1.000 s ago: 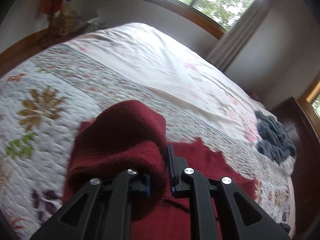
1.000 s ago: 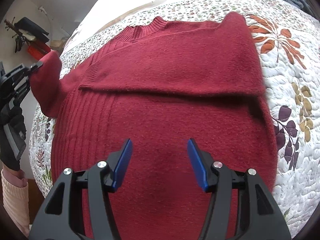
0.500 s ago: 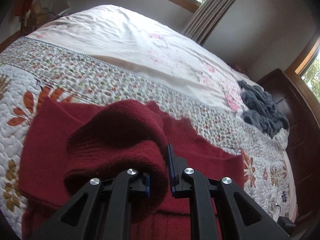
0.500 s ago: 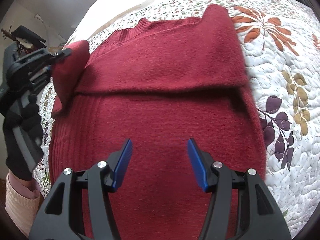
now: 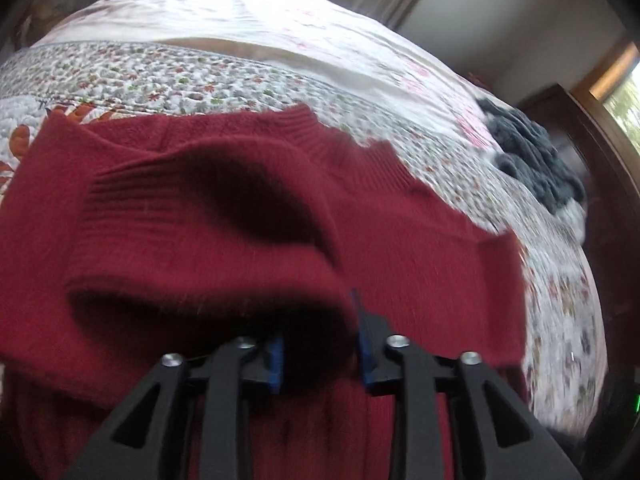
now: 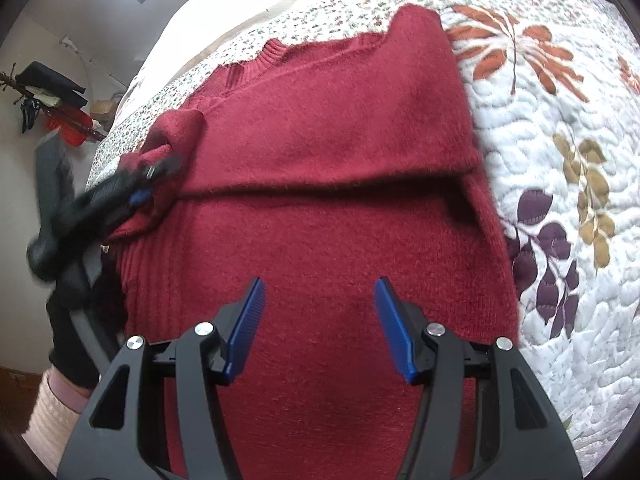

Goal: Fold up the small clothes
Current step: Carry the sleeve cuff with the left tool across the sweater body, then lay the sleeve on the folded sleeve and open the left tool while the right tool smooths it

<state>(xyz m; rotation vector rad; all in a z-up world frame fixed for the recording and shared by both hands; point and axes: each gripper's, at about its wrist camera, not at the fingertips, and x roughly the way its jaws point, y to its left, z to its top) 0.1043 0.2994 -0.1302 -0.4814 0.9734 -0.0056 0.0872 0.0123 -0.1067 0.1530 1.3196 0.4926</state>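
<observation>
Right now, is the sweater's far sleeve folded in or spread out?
Folded in. The sleeve lies flat across the sweater chest, its lower edge a straight crease, nothing spread on the quilt.

I see a fuzzy dark red knitted sweater [image 6: 328,152] on a stitched, matt white floral cotton quilt [image 6: 560,240].

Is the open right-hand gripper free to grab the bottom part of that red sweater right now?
Probably yes. The right gripper hangs open directly over the red sweater, with bare knit between its blue fingers and nothing lying on that part. The left gripper is busy off to the side, clamped on the sleeve.
</observation>
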